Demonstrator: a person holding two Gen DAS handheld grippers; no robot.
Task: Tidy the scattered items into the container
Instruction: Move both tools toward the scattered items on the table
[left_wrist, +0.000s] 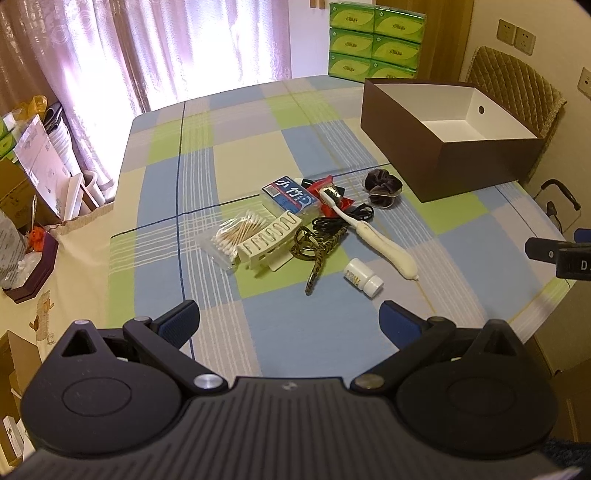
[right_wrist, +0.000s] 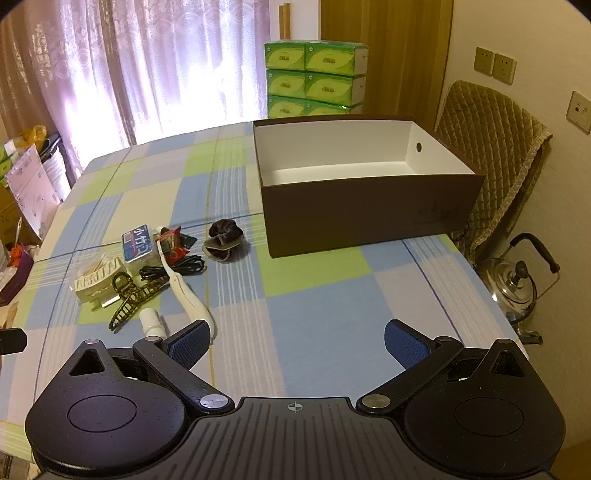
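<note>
A brown box (right_wrist: 369, 210) with a white inside stands open on the checked tablecloth (right_wrist: 314, 295), nothing visible in it. Left of it lie a dark scrunchie (right_wrist: 221, 240), a cream toothbrush (right_wrist: 184, 291), a white bottle (left_wrist: 364, 277), a leopard-print hair clip (left_wrist: 317, 251), a cream hair clip (left_wrist: 269, 236), a bag of cotton swabs (left_wrist: 232, 236), a blue packet (left_wrist: 290, 195), a red wrapper (right_wrist: 171, 243) and a black cable (right_wrist: 173, 269). My left gripper (left_wrist: 290, 321) hovers open just short of the pile. My right gripper (right_wrist: 297, 339) is open over bare cloth, its left finger near the bottle.
Green tissue boxes (right_wrist: 314, 77) are stacked behind the table. A quilted chair (right_wrist: 495, 155) and a steel kettle (right_wrist: 517, 288) stand at the right. Cartons and papers (left_wrist: 37, 158) crowd the left side, by the curtains (left_wrist: 147, 48).
</note>
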